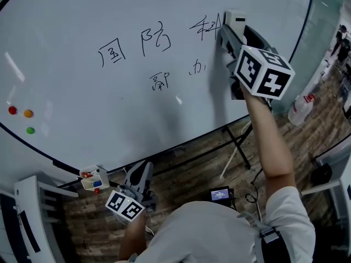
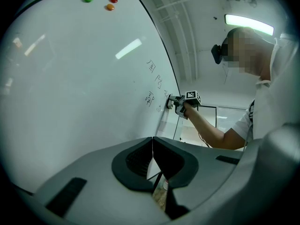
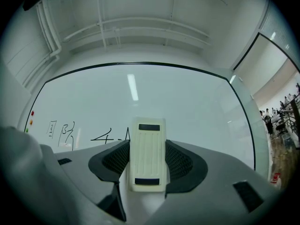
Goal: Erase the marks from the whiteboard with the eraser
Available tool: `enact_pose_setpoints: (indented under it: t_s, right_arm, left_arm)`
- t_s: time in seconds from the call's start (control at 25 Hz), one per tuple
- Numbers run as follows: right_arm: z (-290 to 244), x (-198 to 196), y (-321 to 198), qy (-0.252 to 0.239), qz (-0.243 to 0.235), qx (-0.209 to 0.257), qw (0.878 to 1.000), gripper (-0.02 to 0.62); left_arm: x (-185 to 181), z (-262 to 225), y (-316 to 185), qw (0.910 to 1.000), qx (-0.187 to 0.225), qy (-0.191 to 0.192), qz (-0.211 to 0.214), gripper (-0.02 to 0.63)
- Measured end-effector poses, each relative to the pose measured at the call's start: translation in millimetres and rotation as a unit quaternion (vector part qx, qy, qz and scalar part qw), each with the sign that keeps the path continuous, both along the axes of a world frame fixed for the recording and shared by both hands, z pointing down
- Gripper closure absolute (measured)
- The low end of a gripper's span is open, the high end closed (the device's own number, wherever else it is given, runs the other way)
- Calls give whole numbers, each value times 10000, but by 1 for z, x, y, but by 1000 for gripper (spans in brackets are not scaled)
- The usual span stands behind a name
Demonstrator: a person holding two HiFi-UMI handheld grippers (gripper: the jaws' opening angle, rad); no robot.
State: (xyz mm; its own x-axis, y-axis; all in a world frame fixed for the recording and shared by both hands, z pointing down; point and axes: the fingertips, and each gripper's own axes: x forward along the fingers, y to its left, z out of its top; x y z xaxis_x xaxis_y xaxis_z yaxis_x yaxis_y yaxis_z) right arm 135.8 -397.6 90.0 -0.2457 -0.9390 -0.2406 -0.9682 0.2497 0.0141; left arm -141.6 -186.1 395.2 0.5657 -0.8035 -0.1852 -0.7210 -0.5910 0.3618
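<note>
The right arm stretches up and forward, bringing the right gripper (image 1: pixel 230 34) to the whiteboard (image 1: pixel 109 10). Its fingers (image 3: pixel 185 161) stand partly open, clamped on the long sides of the cream eraser (image 3: pixel 148 156), which juts beyond them against the board. The written marks (image 1: pixel 140 45) run off to their left. The left gripper (image 1: pixel 141 174) hangs low by the waist, fingers (image 2: pixel 133 161) pressed together on nothing

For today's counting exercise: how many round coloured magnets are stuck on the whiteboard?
3, near the left edge of the whiteboard in the head view: red magnet, orange magnet beside it, green magnet below. None appear hidden.
</note>
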Motion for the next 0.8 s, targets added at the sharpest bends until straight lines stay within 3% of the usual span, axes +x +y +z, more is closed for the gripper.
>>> enact_pose_setpoints:
  t_s: [0.8]
  right_arm:
    - [4,-68,22,357,-186,21,9992,344]
  left_arm:
    - [-14,5,9,9999,-43,73,88,601]
